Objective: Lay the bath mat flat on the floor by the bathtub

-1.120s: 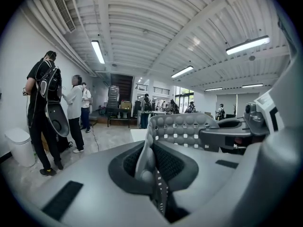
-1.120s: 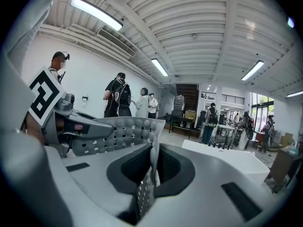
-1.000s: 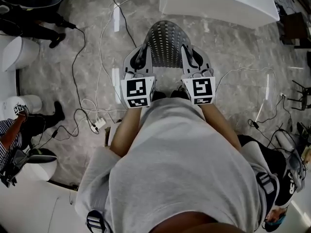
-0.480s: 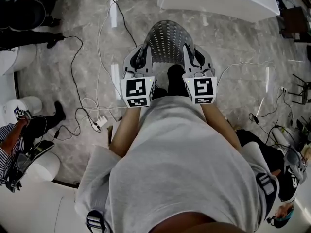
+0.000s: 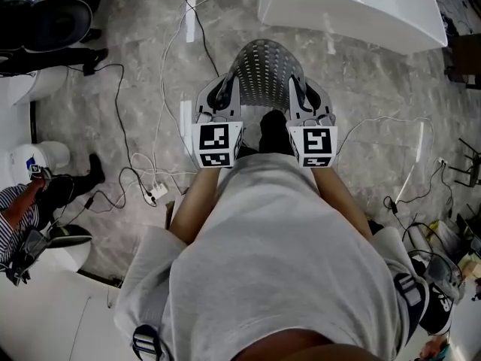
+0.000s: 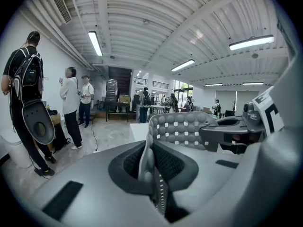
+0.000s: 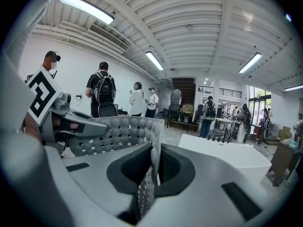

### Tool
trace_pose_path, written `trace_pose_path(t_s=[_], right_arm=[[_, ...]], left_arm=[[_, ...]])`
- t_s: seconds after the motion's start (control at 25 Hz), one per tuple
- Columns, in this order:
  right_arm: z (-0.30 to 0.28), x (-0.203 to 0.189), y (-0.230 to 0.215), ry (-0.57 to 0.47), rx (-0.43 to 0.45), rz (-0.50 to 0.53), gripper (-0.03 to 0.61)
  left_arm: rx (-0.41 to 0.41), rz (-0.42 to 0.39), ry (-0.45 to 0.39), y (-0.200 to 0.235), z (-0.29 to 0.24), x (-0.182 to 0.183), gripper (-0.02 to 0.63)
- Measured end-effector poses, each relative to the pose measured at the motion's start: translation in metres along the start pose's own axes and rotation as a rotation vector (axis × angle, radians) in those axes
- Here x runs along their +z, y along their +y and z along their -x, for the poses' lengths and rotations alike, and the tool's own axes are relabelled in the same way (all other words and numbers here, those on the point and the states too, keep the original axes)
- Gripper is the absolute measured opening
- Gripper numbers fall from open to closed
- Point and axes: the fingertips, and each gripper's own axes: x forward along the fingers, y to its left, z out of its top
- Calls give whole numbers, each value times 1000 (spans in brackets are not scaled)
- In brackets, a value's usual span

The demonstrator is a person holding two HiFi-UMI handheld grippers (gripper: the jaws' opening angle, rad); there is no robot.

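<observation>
A grey, bumpy bath mat [image 5: 263, 68] with small holes hangs curved between my two grippers above the marble floor. My left gripper [image 5: 219, 92] is shut on its left edge and my right gripper [image 5: 305, 95] on its right edge. In the left gripper view the mat's edge [image 6: 150, 161] is pinched between the jaws, and the mat [image 6: 182, 129] runs on to the right. The right gripper view shows the same pinch [image 7: 152, 167], with the mat [image 7: 118, 132] spreading left. The white bathtub [image 5: 352, 10] stands just beyond the mat, up and to the right.
Cables [image 5: 154, 81] and a power strip [image 5: 155, 192] trail over the floor at left. White fixtures [image 5: 46, 156] and a seated person [image 5: 26, 209] are at far left, a black chair [image 5: 46, 21] at top left. My shoe [image 5: 273, 130] shows below the mat.
The bathtub has drifted right and a little lower in the head view, and a shoe has come forward under the mat. Both grippers keep their hold on the mat.
</observation>
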Motion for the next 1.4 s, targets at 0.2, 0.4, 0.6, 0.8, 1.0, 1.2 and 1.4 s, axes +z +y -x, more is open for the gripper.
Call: trace_pose_path(t_s=[0.2, 0.4, 0.6, 0.8, 1.0, 1.2, 1.4], right_arm=[[-23, 5, -25, 16, 45, -9, 20], [-49, 1, -57, 35, 61, 5, 20], [-65, -16, -94, 66, 56, 13, 20], [-78, -31, -140, 87, 50, -4, 20], [-91, -36, -175, 87, 41, -43, 20], [-115, -34, -206, 86, 23, -37, 20], [-126, -39, -237, 110, 1, -62, 20]], left_arm=[[22, 11, 16, 1, -38, 14, 29], [24, 11, 33, 2, -82, 24, 31], [-31, 27, 59, -12, -130, 22, 31], [-50, 41, 87, -30, -179, 17, 31], [-49, 5, 106, -38, -221, 21, 31], [-70, -20, 110, -46, -256, 36, 29], [-96, -43, 112, -56, -286, 46, 29]])
